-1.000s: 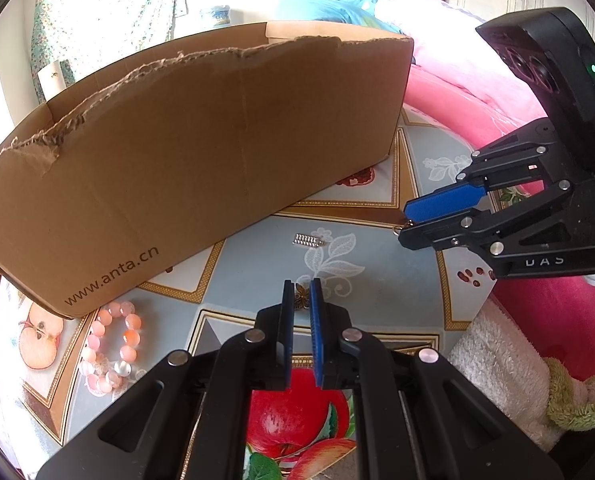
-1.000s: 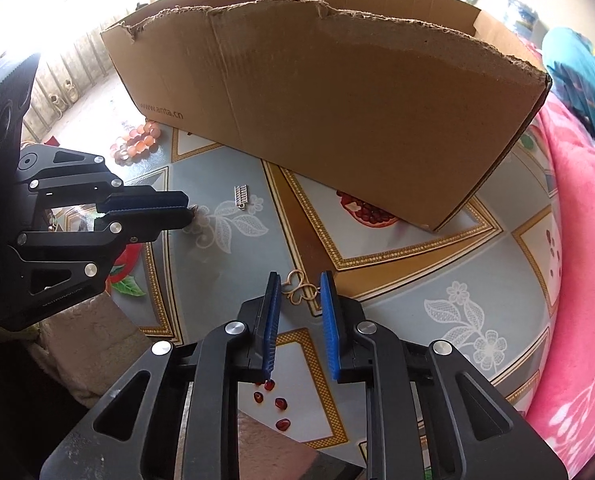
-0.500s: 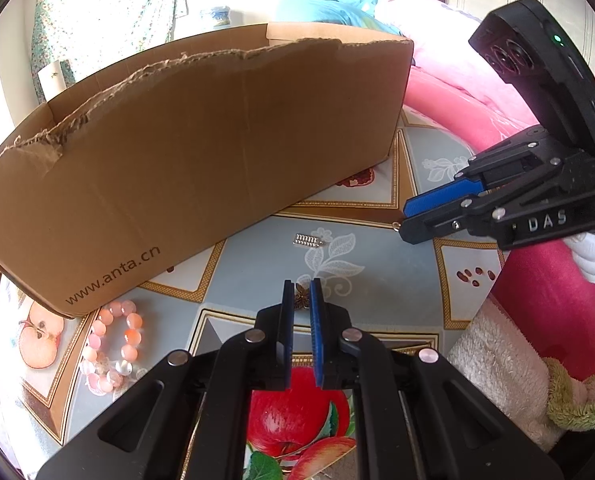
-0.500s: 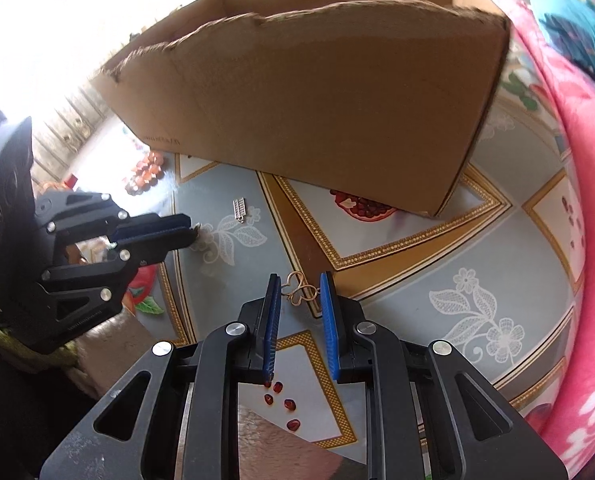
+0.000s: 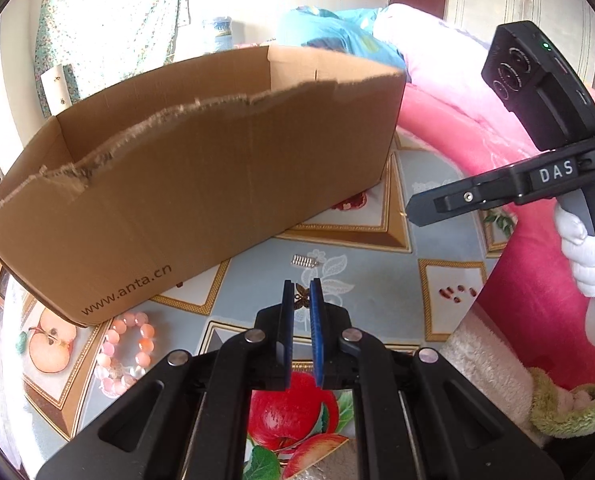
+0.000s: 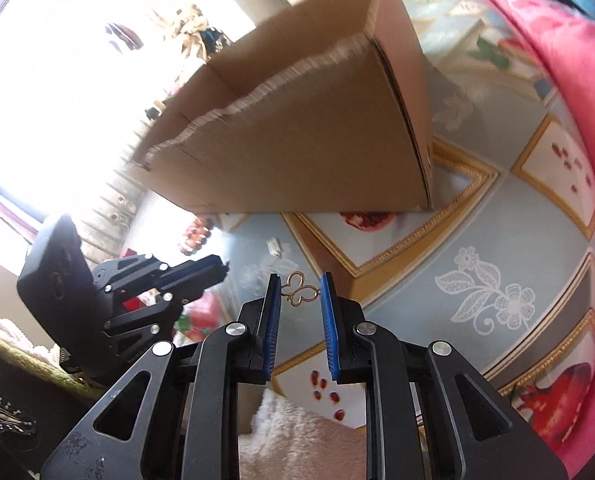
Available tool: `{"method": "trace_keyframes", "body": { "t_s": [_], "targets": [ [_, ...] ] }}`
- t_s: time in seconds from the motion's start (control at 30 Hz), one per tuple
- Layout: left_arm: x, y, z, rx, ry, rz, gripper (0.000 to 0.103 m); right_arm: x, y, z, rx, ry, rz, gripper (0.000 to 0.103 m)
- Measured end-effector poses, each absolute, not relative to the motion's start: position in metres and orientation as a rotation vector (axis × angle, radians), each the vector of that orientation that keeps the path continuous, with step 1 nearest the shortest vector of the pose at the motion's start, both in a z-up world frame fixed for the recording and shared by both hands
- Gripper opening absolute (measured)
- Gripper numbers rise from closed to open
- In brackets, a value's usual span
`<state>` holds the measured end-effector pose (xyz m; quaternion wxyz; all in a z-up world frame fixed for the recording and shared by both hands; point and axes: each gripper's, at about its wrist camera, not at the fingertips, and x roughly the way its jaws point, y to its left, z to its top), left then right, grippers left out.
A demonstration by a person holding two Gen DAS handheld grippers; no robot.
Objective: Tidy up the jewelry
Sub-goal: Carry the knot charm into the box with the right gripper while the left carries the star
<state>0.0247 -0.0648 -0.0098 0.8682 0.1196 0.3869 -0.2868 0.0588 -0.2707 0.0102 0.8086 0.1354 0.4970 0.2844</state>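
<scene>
Right wrist view: right tool [image 6: 297, 290] clamped on gold butterfly earring [image 6: 300, 294], lifted off the tabletop [image 6: 409, 264].
Left tool [image 5: 301, 294]: pinching a second butterfly earring [image 5: 302, 295].
Advice: keep both grips firm, clear the torn rim of the cardboard box [image 5: 201, 184], release inside.

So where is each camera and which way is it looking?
Left wrist: sits on the left gripper, looks down past its fingers at the box and bracelet; a gloved hand shows.
Right wrist: sits on the right gripper, tilted, looks at the box; a gold charm sits between its fingers.
Both see the box and each other's gripper.
</scene>
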Motion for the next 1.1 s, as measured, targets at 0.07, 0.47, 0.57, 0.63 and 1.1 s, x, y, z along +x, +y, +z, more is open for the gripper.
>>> {"method": "trace_keyframes", "body": {
  "t_s": [0.07,0.47,0.57,0.63,1.1],
  "targets": [
    [0.020,-0.062,0.002,0.246,0.779,-0.603,0.007,0.052,-0.270,0.028,0.285,1.016,0.624,0.018],
    [0.046,-0.048,0.089,0.161,0.583,-0.655,0.007,0.071,-0.247,0.115,0.178,0.755,0.673,0.018],
    [0.074,-0.053,0.084,0.185,0.618,-0.612,0.007,0.096,-0.229,0.106,0.137,0.793,0.653,0.018],
    [0.096,-0.056,0.076,0.182,0.673,-0.599,0.007,0.109,-0.226,0.102,0.090,0.824,0.632,0.018],
    [0.148,-0.069,0.039,0.188,0.816,-0.558,0.008,0.146,-0.222,0.082,-0.086,0.870,0.530,0.021]
  ]
}}
